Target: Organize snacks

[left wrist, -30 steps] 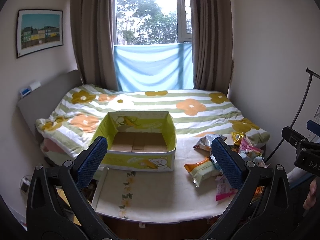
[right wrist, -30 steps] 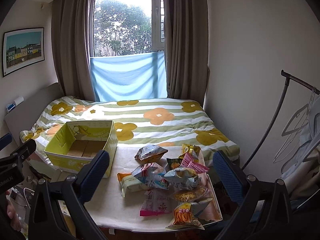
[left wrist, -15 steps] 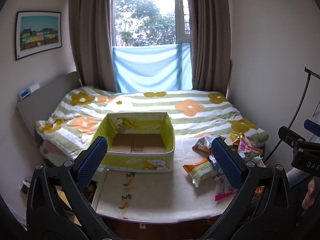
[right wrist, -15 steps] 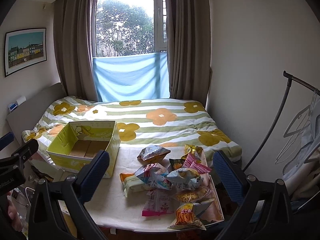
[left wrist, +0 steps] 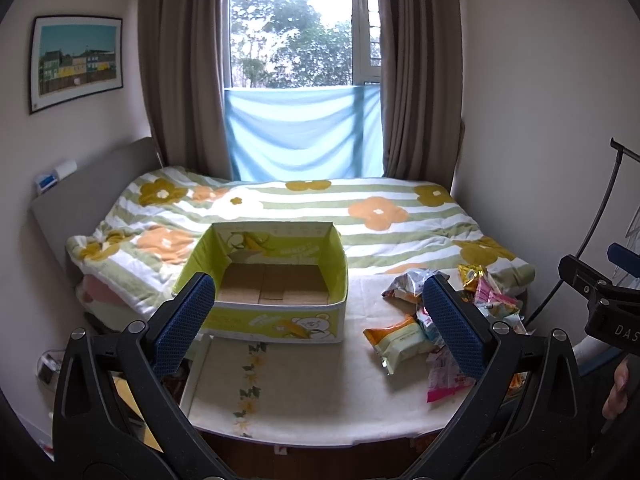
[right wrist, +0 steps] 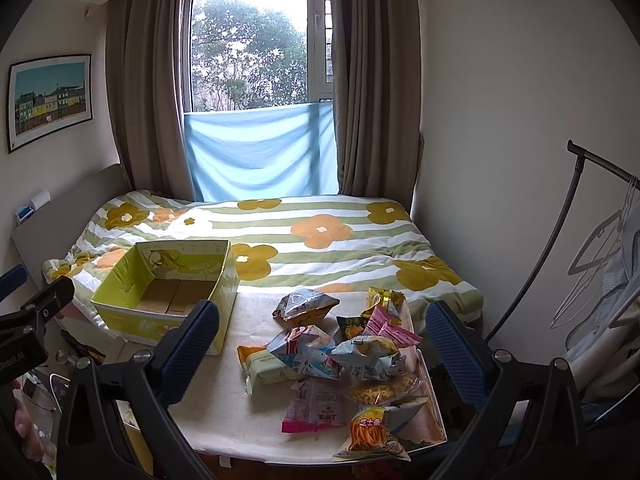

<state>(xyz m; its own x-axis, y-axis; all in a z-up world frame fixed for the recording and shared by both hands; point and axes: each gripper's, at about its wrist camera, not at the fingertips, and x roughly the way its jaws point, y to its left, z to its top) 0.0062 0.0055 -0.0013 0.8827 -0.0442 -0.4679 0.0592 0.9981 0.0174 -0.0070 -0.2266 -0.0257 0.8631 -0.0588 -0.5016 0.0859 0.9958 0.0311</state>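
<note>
An open yellow-green cardboard box [left wrist: 272, 284] [right wrist: 168, 292] with a bare brown bottom stands on the left of a small cloth-covered table [left wrist: 304, 380] [right wrist: 256, 420]. A heap of several snack packets [right wrist: 340, 356] [left wrist: 432, 320] lies on the table's right half, among them an orange-and-white pack [left wrist: 400, 338] and an orange cheese-stick bag [right wrist: 372, 430] at the front edge. My left gripper [left wrist: 318, 322] hangs open in front of the box, above the table, holding nothing. Wide open too, my right gripper [right wrist: 322, 344] hovers over the snack heap without touching it.
Behind the table is a bed with a green-striped flowered quilt [left wrist: 320, 208]. A curtained window is at the back. A clothes rack with hangers [right wrist: 592, 256] stands at the right wall. Clutter sits on the floor left of the table [right wrist: 44, 392].
Both views have shifted slightly: the scene sits a little lower and nearer in frame. The box and snacks have not moved, and both grippers stay open.
</note>
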